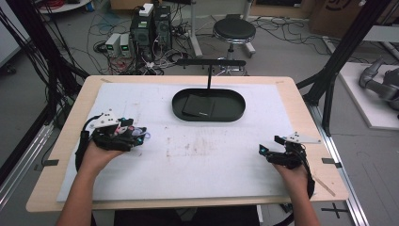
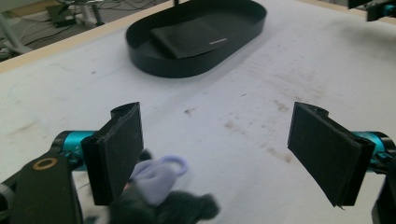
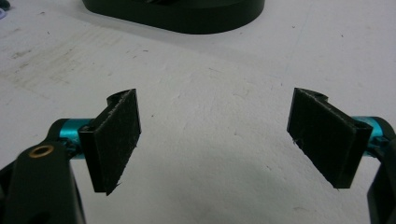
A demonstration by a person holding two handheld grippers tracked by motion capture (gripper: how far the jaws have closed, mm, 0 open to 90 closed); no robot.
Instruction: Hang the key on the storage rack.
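Note:
My left gripper (image 1: 140, 134) rests on the white mat (image 1: 211, 160) at the left, held open. In the left gripper view a small lilac piece with a ring (image 2: 161, 175) and a dark fuzzy tuft (image 2: 187, 207) lie low by the left jaw of my left gripper (image 2: 217, 135), not clamped. My right gripper (image 1: 269, 146) sits at the mat's right, also open, with bare mat between the jaws of my right gripper (image 3: 215, 126). A black oval tray (image 1: 235, 114) at the back middle holds a flat black folded item (image 1: 198, 107).
A thin black post with a crossbar (image 1: 209, 75) rises from the tray's far side. Brownish stains (image 1: 197, 146) mark the mat's middle. The wooden table edge (image 1: 42, 188) frames the mat. Beyond the table stand a stool (image 1: 234, 32) and computer boxes (image 1: 150, 28) among cables.

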